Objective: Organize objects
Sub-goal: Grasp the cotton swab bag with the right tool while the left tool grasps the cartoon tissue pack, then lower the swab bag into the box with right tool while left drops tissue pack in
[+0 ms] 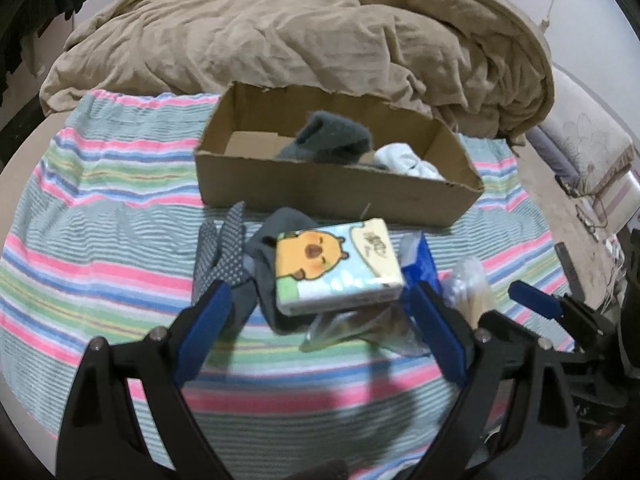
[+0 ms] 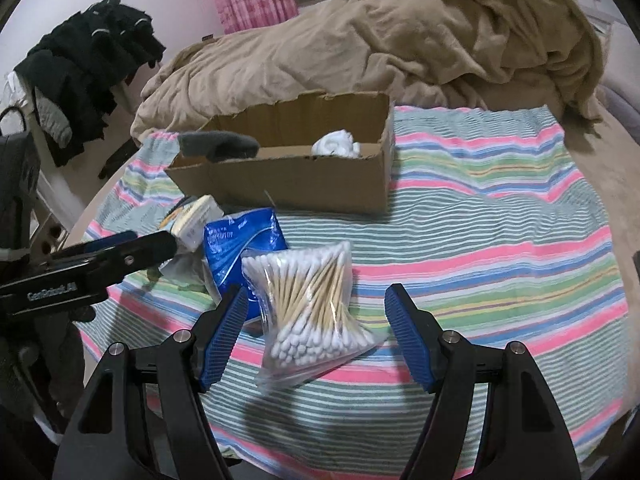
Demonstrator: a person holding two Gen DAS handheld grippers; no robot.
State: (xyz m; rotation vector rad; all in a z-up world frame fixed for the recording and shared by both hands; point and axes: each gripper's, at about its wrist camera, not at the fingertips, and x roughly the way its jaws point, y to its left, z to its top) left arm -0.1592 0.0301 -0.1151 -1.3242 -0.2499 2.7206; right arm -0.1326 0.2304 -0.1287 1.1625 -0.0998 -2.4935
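Observation:
An open cardboard box [image 1: 320, 192] sits on the striped cloth; a grey sock [image 1: 332, 140] and a white sock [image 1: 408, 162] lie in it. My left gripper [image 1: 320, 304] is open around a tissue pack with an orange cartoon animal [image 1: 336, 268], which lies on dark socks [image 1: 260, 276] and a clear bag. A blue packet [image 2: 240, 248] lies beside it. My right gripper [image 2: 316, 320] is open around a bag of cotton swabs [image 2: 312, 312]. The box [image 2: 300, 184] also shows in the right wrist view.
A dotted grey sock [image 1: 224, 248] lies left of the tissue pack. A rumpled tan blanket [image 1: 300, 40] is heaped behind the box. The striped cloth [image 2: 500, 240] spreads to the right. Dark clothes [image 2: 88, 60] hang at the far left.

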